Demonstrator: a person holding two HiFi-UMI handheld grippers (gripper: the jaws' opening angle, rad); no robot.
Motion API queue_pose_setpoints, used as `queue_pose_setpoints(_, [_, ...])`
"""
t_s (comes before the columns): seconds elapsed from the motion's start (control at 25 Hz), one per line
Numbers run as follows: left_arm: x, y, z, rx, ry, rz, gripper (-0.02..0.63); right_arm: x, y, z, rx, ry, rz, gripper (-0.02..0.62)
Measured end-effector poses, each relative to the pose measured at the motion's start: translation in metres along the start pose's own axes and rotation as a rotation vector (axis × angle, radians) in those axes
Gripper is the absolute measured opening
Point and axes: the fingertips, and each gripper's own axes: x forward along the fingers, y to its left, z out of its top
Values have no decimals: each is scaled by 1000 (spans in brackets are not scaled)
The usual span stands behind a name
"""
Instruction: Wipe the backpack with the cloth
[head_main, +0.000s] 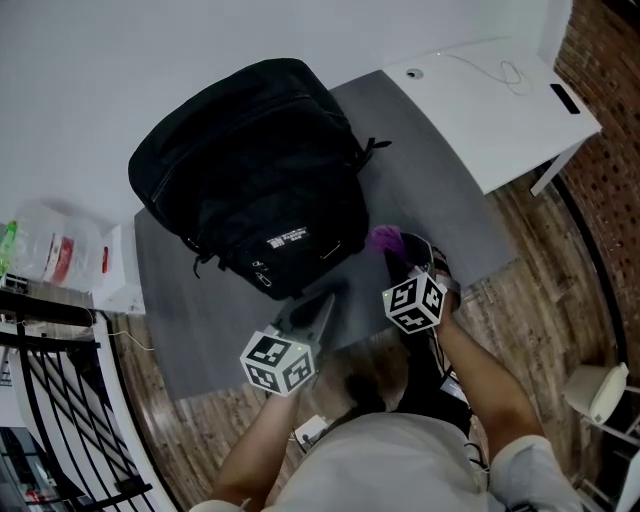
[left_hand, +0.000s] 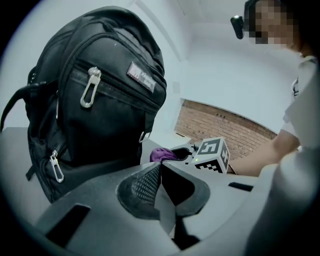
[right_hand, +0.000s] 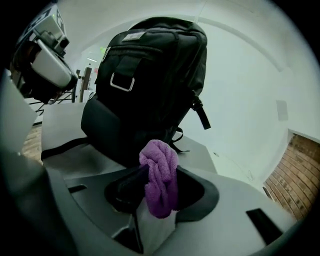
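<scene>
Sitting on a grey table (head_main: 170, 330) over wood floor (head_main: 540, 270) by a white wall (head_main: 100, 70), backpack (head_main: 250, 170) stands near right tool (right_hand: 159, 189) clamping purple cloth (right_hand: 160, 172), left tool (left_hand: 160, 169) closed on nothing.

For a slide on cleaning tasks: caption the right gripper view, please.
Right gripper, jaws shut on a bunched purple cloth, faces the upright black backpack on a grey table.

The black backpack (head_main: 255, 170) blocks the middle of the grey tabletop (head_main: 450, 200), with the wall (head_main: 100, 60) close behind it. To its right, bare tabletop lies open as far as the white desk (head_main: 490, 100). A narrow bare strip runs along the near edge, where your left gripper (head_main: 318, 303) and right gripper (head_main: 394, 248) sit. On the left, a plastic container (head_main: 55, 250) and a black rack (head_main: 60, 400) crowd the table's side.
</scene>
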Motion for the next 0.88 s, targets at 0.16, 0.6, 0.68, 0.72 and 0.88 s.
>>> queue_pose_setpoints(0.16, [6, -25, 35, 57, -58, 6, 6, -22, -35, 24, 44, -105, -11, 160])
queue_pose_setpoints(0.6, [39, -68, 150, 140, -234, 102, 6, -63, -146, 137, 208, -486, 78, 160])
queue_pose_setpoints(0.68, [40, -69, 163, 145, -248, 132, 6, -68, -154, 157, 202, -532, 102, 160])
queue_pose_setpoints(0.72, [39, -69, 169, 147, -255, 148, 6, -71, -157, 166, 190, -551, 112, 160])
queue_pose_setpoints(0.88, [29, -66, 191, 159, -289, 192, 6, -83, -162, 200, 138, -613, 130, 160])
